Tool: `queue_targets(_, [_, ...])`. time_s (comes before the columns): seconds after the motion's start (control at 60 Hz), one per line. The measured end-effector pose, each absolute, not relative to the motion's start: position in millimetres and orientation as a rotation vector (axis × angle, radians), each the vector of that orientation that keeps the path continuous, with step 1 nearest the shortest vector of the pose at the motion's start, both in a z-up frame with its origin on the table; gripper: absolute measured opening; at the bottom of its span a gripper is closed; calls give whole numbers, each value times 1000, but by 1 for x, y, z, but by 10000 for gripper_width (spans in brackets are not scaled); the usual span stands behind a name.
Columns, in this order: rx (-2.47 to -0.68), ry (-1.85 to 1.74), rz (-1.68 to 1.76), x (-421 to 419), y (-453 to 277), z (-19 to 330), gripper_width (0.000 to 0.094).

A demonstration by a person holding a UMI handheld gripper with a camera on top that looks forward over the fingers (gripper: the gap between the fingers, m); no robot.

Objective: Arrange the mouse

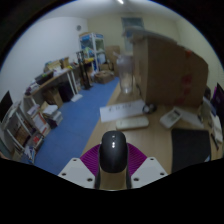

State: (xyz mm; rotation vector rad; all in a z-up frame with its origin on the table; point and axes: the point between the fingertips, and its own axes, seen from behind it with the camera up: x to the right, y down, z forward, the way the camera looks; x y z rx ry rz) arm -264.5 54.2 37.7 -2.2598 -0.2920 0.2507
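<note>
Hand-held gripper [113, 176] clenched on a black mouse [113, 154], both fingers against its sides. Wooden surface [150, 140] beyond carries a keyboard [190, 148] and papers [131, 122].

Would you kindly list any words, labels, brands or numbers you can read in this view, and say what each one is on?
No text is readable.
Mouse, between the jaws: no logo legible.
Papers on the desk: print too small.
Shelf items: labels too blurred.
</note>
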Motion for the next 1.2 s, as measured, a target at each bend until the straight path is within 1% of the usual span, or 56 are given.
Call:
queue_targets(0.083, [-2121, -326, 285, -232, 60, 112, 349])
queue_targets(0.15, [-2013, -292, 235, -175, 79, 170, 346])
queue_targets(0.2, [-1951, -223, 191, -124, 94, 198, 346])
queue_targets(0.233, [-1928, -171, 167, -89, 103, 206, 346])
queue_targets(0.267, [-1921, -118, 154, -56, 109, 204, 344])
queue_targets(0.3, [-1933, -61, 148, -30, 114, 193, 345])
queue_targets(0.417, [-2078, 2, 89, 33, 109, 110, 346])
queue_targets(0.533, [-2199, -40, 70, 46, 99, 35, 347])
queue_targets(0.633, [-2271, -54, 77, 45, 90, -4, 361])
queue_targets(0.65, [-2288, -60, 70, 46, 87, -10, 395])
queue_targets(0.683, [-2250, -71, 60, 45, 92, -6, 370])
queue_targets(0.7, [-2258, -71, 54, 44, 90, -5, 390])
queue_targets(0.717, [-2264, -69, 54, 45, 90, -7, 389])
queue_targets(0.733, [-2263, -63, 53, 46, 91, -7, 408])
queue_targets(0.75, [-2276, -62, 51, 46, 91, -8, 475])
queue_targets(0.767, [-2283, -64, 48, 46, 91, -8, 440])
queue_targets(0.833, [-2328, -69, 21, 47, 88, -10, 515])
queue_targets(0.85, [-2347, -61, 11, 48, 87, -11, 595])
queue_targets(0.9, [-2386, -33, -38, 52, 77, -7, 749])
queue_targets(0.933, [-2386, -29, -61, 51, 71, 1, 893])
queue_targets(0.95, [-2381, -25, -72, 50, 68, 7, 915])
queue_targets(0.967, [-2377, -17, -88, 50, 64, 12, 858])
queue_targets(1.2, [-2337, 163, -84, 11, -29, 95, 848])
